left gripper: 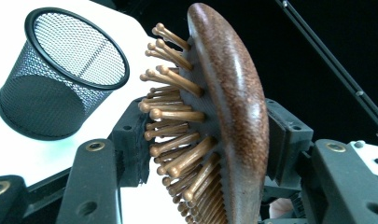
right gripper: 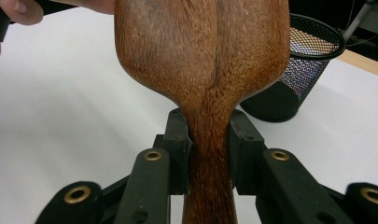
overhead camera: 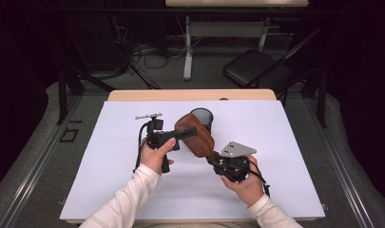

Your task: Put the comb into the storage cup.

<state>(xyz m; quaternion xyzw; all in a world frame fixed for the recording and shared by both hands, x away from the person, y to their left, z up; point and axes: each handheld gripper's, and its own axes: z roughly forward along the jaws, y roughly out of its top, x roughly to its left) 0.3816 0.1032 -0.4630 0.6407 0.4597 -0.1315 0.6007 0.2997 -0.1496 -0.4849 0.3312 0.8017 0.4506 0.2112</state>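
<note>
The person is holding a wooden hairbrush [overhead camera: 196, 135] up off the white table [overhead camera: 109, 190], between the two tools. The right gripper [right gripper: 210, 140] is clamping the handle, its pads pressing on either side of the narrow neck just ahead of its jaws. The left gripper [left gripper: 205, 140] is reaching in from the other side across the brush head; one pad is sitting among the wooden bristles [left gripper: 177, 116], the other against the smooth curved back, so it is pinching the head.

Just beyond the brush's far end, the black mesh cup [overhead camera: 202, 118] is standing upright on the table, mouth open.

The weak spot, I'd say, is that left grip. The back is rounded and polished, and the bristles are giving under the pad, so the head could twist or squirt out sideways if the right tool lets go too soon. A swinging handle could also clip the light cup's rim and tip it.
</note>
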